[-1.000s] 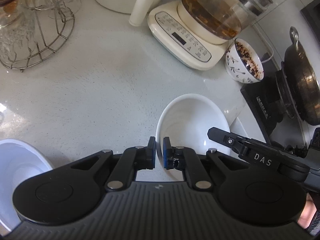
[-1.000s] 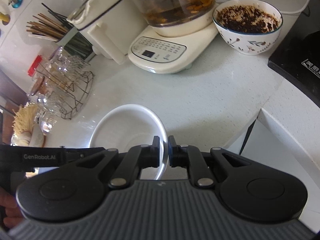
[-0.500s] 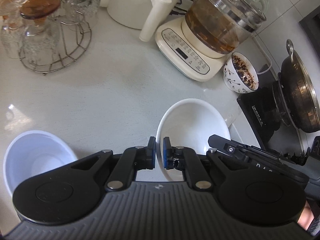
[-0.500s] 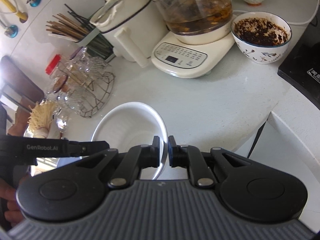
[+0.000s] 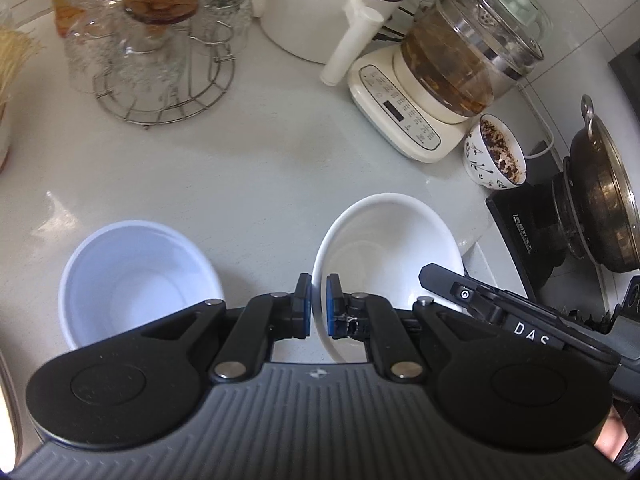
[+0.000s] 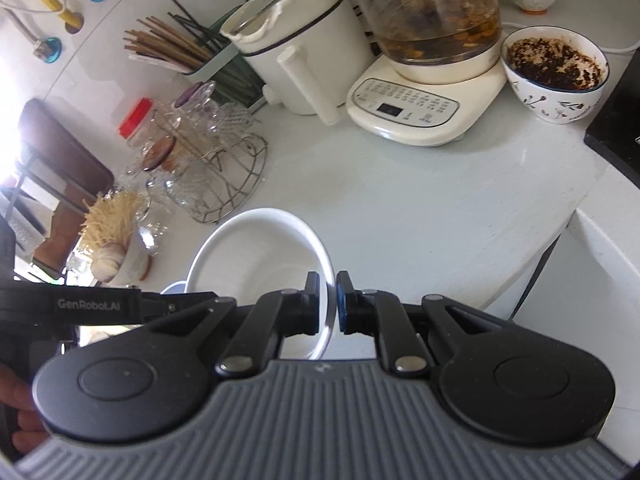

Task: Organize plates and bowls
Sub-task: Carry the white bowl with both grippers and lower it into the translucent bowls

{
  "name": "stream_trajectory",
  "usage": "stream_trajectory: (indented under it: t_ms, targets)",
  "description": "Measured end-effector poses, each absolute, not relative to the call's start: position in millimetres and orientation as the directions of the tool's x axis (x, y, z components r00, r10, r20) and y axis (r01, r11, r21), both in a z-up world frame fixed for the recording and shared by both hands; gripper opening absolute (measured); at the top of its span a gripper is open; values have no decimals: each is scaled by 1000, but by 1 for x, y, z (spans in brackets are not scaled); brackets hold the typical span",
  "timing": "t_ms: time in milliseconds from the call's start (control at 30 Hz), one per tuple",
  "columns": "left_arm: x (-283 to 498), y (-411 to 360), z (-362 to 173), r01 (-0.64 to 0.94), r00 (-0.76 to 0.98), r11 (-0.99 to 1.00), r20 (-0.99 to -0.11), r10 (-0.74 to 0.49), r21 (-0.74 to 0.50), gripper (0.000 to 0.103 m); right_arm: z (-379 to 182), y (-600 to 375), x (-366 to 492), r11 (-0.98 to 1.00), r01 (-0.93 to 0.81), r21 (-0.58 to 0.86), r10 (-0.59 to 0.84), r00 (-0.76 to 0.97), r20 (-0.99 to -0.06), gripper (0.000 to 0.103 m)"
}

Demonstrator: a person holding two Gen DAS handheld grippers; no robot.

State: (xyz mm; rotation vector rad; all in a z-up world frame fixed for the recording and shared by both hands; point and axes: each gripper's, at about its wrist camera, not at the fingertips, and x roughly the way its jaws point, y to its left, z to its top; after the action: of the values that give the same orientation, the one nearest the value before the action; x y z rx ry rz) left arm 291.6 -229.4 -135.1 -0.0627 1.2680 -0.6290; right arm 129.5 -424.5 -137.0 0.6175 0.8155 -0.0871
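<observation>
A white bowl (image 5: 384, 248) hangs above the counter, held by both grippers at opposite sides of its rim. My left gripper (image 5: 319, 306) is shut on its left rim; the right gripper's body crosses the left wrist view at lower right. In the right wrist view the same white bowl (image 6: 256, 256) has its right rim pinched by my right gripper (image 6: 328, 304), which is shut. A second, bluish-white bowl (image 5: 136, 280) stands empty on the counter to the left, its edge (image 6: 174, 287) barely showing in the right wrist view.
A wire rack of glasses (image 5: 160, 60), a white pot with a handle (image 5: 332, 12), a glass kettle on a cream base (image 5: 452, 76) and a patterned bowl of dark flakes (image 5: 496, 152) line the back. A stove with a pan (image 5: 600, 200) sits right; the counter edge (image 6: 560, 232) drops off there.
Both grippers have risen with the white bowl, so the counter looks farther away. The bluish-white bowl on the left has come much further into the left wrist view.
</observation>
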Motion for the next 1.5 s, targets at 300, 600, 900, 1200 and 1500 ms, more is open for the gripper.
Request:
stream_trajectory:
  t_ms: [300, 600, 900, 1200, 1500]
  targets:
    - [295, -197, -118, 371, 198, 835, -844, -499, -406, 8, -120, -403, 141, 834, 265, 484, 172, 709, -684, 13]
    - [307, -160, -109, 300, 267, 854, -822, -503, -426, 8, -108, -390, 168, 832, 175, 526, 254, 722, -643, 13]
    - [311, -121, -107, 214, 326, 871, -808, -491, -442, 8, -110, -363, 194, 838, 113, 533, 323, 685, -653, 13]
    - [303, -92, -117, 126, 355, 886, -813, -461, -447, 8, -116, -337, 210, 856, 45, 515, 373, 637, -675, 13]
    - [297, -74, -137, 60, 362, 899, -830, -425, -434, 8, -131, -310, 220, 901, -2, 433, 364, 547, -754, 13]
